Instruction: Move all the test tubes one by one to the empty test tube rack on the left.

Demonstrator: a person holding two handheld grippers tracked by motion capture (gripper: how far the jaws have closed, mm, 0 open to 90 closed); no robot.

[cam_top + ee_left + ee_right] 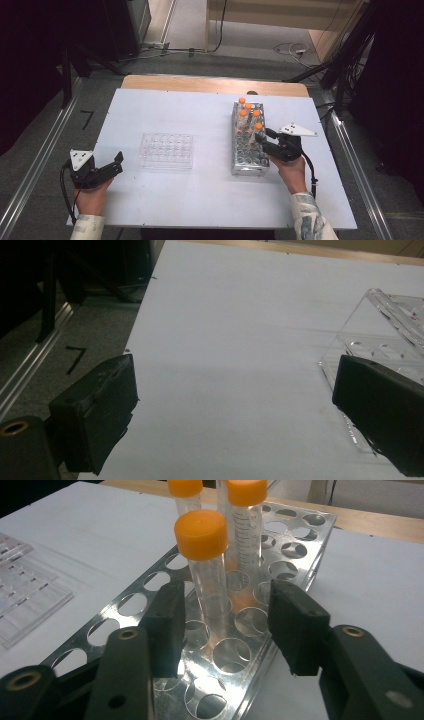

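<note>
My right gripper point(225, 625) sits over the near end of the metal rack point(248, 150). Its fingers point(167, 617) are spread on either side of an orange-capped tube point(206, 565), which stands upright in a rack hole; the fingers are not pressing it. More capped tubes stand behind it. My left gripper point(107, 167) rests at the table's point(240, 315) left edge, fingers spread wide on nothing, near the clear well plate point(166, 150).
</note>
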